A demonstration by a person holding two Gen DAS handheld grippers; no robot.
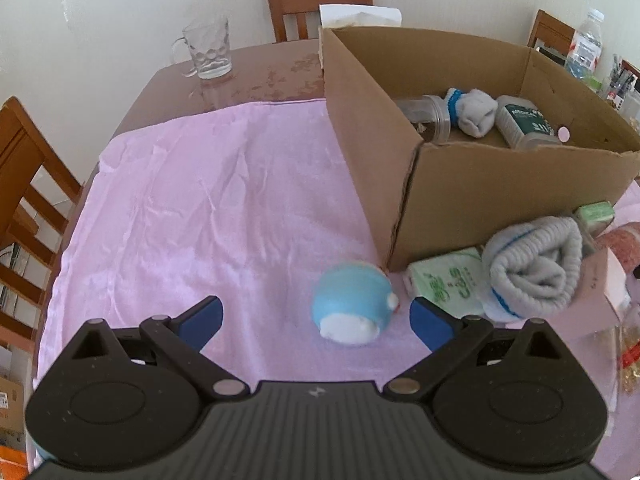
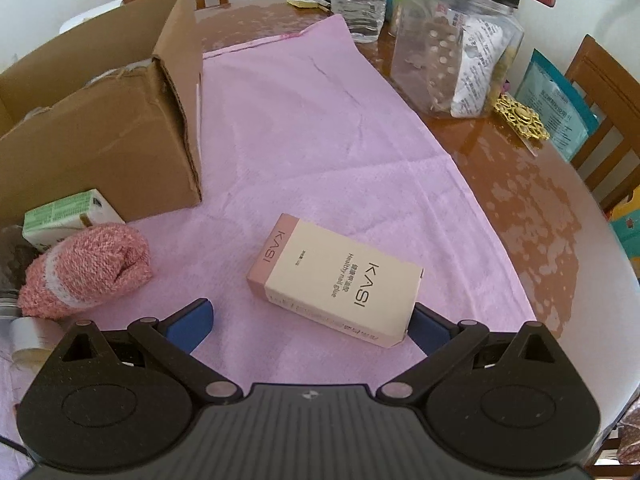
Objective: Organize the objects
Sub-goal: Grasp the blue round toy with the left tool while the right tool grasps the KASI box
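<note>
A blue and white round toy (image 1: pixel 354 306) lies on the pink cloth (image 1: pixel 208 200), between the spread blue fingers of my left gripper (image 1: pixel 316 322), which is open. A cardboard box (image 1: pixel 500 184) to the right holds a jar, a rolled grey sock (image 1: pixel 474 112) and a bottle. In front of it lie a rolled grey sock (image 1: pixel 536 266) and a green tissue pack (image 1: pixel 444 282). In the right wrist view, a cream and pink KASI carton (image 2: pixel 336 280) lies flat just ahead of my open right gripper (image 2: pixel 310 326). A pink rolled sock (image 2: pixel 86 266) and a green carton (image 2: pixel 66 216) sit at the left.
A glass mug (image 1: pixel 208 50) stands on the brown table at the back left. Wooden chairs (image 1: pixel 320 0) surround the table. A water bottle (image 2: pixel 362 0), a big clear jar (image 2: pixel 456 40), a gold ornament (image 2: pixel 520 116) and a blue packet (image 2: pixel 560 104) stand at the right side.
</note>
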